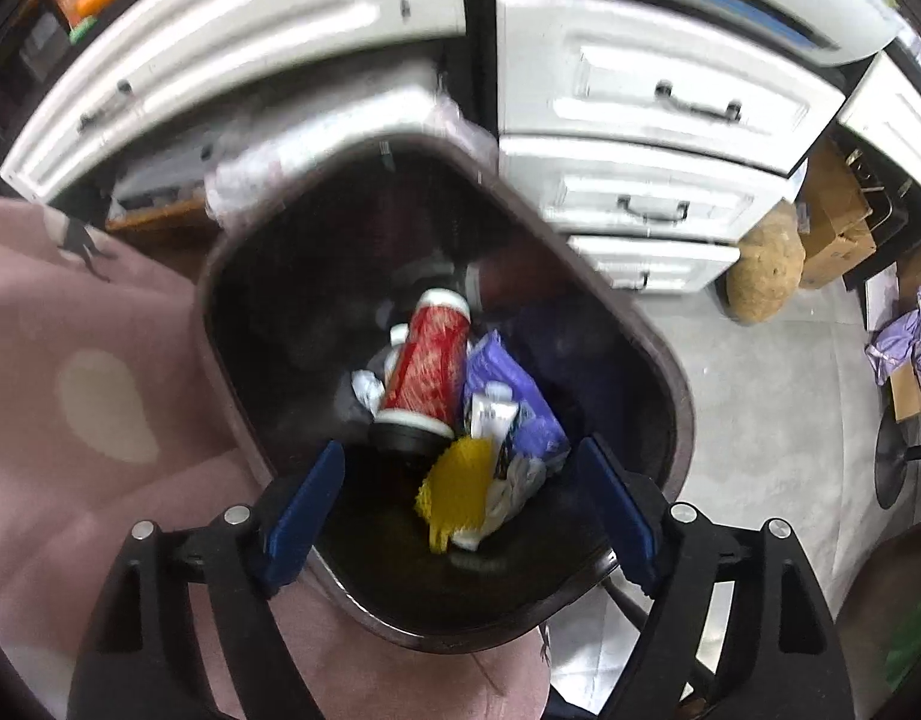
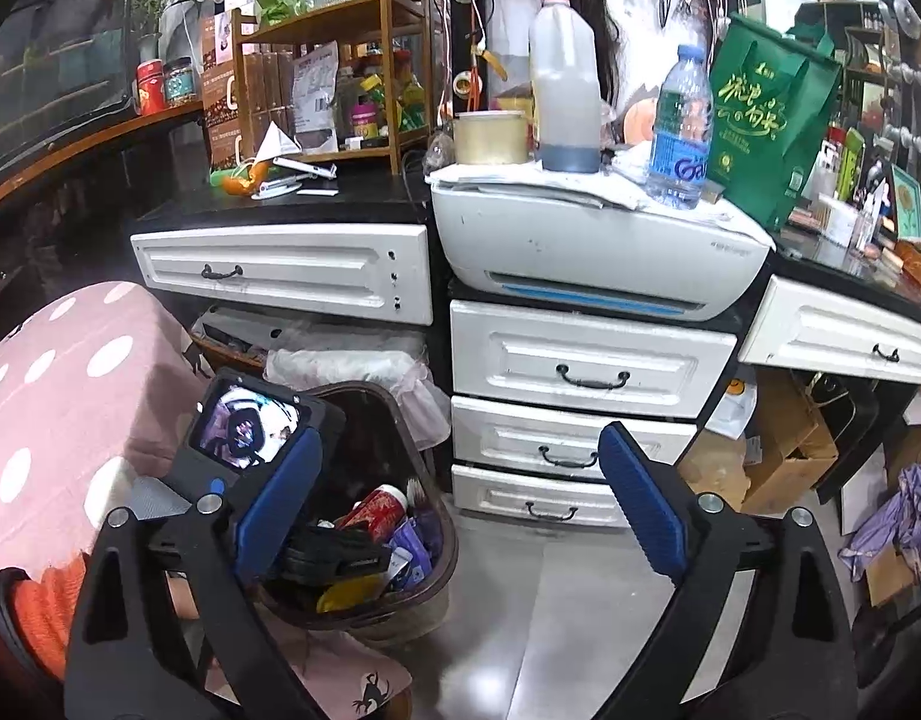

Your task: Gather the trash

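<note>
Down in the bin (image 1: 652, 360), toward its near wall, there's a red canister (image 1: 424, 369) with white ends and a black cap, lying on its side. Just beside it on the right sits a purple packet (image 1: 520, 402), and below that a yellow netted thing (image 1: 454, 483) plus some white wrappers (image 1: 514, 486). Can't read any print on those, too blurry tbh.

The left gripper (image 1: 460, 504) hangs right above the bin's near rim, pointing steeply down, its blue pads (image 1: 304, 510) spread wide with nothing pinched. The yellow thing shows in the gap between the jaws but it's lying lower down in the bin, not touched by either pad.

The right gripper (image 2: 460, 498) is off to the side, pads wide apart too and empty, looking across at the white drawers (image 2: 586, 360). In its view the bin stands on the floor by the drawer unit's left edge, next to a pink polka-dot cloth (image 2: 70, 372).

Readable stuff: on top of the white printer (image 2: 580, 240), near its right edge, there's a water bottle (image 2: 679, 126) with a blue label, letters look like "C'estbon", maybe, only partly legible. A green bag (image 2: 766, 114) with gold Chinese writing stands at the printer's right corner, and a big jug (image 2: 565, 78) with a red cap sits mid-top.
</note>
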The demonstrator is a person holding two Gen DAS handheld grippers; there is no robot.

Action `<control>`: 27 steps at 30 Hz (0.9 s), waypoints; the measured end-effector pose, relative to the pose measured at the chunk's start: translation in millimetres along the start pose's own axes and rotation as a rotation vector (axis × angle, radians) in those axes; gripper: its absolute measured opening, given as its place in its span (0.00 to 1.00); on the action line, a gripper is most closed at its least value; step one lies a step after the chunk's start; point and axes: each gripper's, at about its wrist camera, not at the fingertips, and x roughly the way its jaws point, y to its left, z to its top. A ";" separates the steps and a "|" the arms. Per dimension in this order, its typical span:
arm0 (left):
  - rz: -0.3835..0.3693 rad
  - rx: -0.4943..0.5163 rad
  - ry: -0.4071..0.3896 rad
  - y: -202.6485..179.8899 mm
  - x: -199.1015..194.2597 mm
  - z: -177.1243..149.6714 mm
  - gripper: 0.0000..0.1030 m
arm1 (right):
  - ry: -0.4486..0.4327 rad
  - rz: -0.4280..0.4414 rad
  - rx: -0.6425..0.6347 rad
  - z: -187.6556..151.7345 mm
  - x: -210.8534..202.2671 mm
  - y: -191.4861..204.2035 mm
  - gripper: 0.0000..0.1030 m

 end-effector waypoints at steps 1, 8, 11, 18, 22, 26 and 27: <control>-0.003 -0.009 -0.026 1.9 -7.8 0.9 0.80 | -0.008 -0.004 -0.002 1.6 -2.8 0.4 0.90; -0.045 -0.108 -0.253 29.2 -84.8 4.2 0.87 | -0.070 -0.017 -0.022 6.1 -31.7 5.8 0.93; -0.034 -0.134 -0.373 41.9 -123.7 -4.8 0.93 | -0.095 -0.010 -0.022 4.8 -45.6 9.8 0.94; 0.041 -0.180 -0.601 70.7 -196.6 -61.6 0.95 | -0.114 0.019 -0.028 -4.4 -71.6 26.6 0.94; 0.119 -0.163 -0.684 81.0 -222.5 -102.7 0.95 | -0.142 0.020 -0.051 -16.3 -89.2 40.4 0.94; 0.197 -0.168 -0.744 88.3 -241.9 -139.6 0.95 | -0.162 0.041 -0.037 -27.9 -105.4 49.4 0.94; 0.212 -0.175 -0.755 89.3 -246.2 -148.7 0.95 | -0.177 0.057 -0.026 -32.6 -112.1 51.4 0.94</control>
